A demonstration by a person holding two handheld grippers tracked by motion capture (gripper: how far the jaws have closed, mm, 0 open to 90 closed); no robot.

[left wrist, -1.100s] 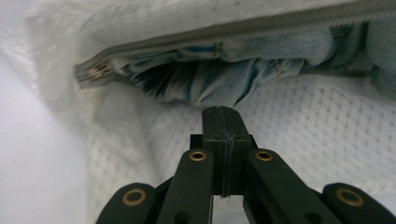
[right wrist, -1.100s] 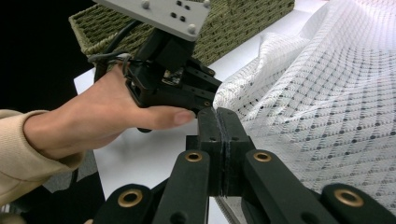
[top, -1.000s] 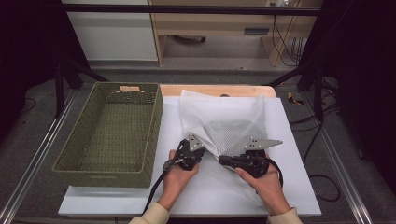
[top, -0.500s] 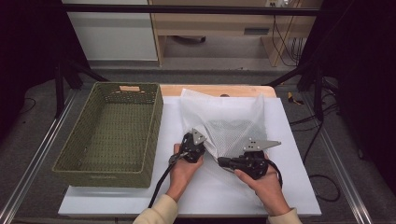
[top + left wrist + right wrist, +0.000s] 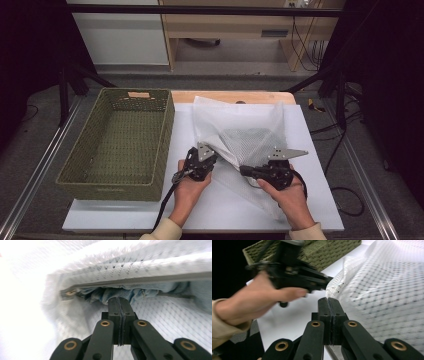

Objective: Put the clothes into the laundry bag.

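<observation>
My left fingers (image 5: 119,305) are clamped tight on the edge of the white mesh bag (image 5: 240,130), right by its zipper (image 5: 130,281) — right fingers (image 5: 329,304) pinch the same bag's edge just beside them. Bag is lifted at my end, the rest draped over the white surface (image 5: 320,165). Green wicker basket (image 5: 120,137) sits to the left, apart from the bag.

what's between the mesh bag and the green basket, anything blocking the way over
Nothing visible. The mesh bag, pinched by the left gripper and right gripper, lies right of the basket, with bare white table between.
</observation>
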